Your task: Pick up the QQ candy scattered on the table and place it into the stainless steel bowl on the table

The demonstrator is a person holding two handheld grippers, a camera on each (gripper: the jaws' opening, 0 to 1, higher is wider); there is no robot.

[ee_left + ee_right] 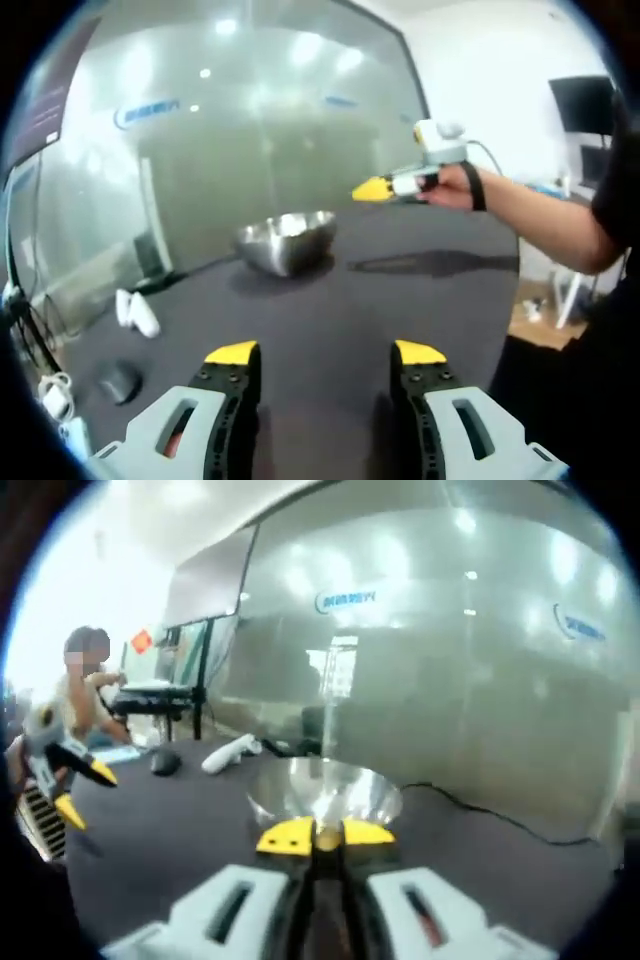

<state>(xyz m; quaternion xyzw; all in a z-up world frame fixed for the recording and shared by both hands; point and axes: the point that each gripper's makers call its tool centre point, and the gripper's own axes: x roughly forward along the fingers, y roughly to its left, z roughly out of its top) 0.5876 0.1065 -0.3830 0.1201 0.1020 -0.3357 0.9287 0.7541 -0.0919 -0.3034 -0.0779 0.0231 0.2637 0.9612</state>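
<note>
My right claw (313, 837) is pinched nearly shut over the bowl (322, 790), candy hidden if held. Left claw (325, 353) gapes wide. Light, squishy stuff, so I'd pinch mid-body.

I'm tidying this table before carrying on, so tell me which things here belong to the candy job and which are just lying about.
Belongs to the job:
- round stainless steel bowl
- left gripper, yellow-tipped jaws open
- right gripper, yellow tips nearly together, pointed at the bowl

Just lying about:
- white handheld controller
- dark computer mouse
- black cable behind the bowl

I cannot make out any candy.
</note>
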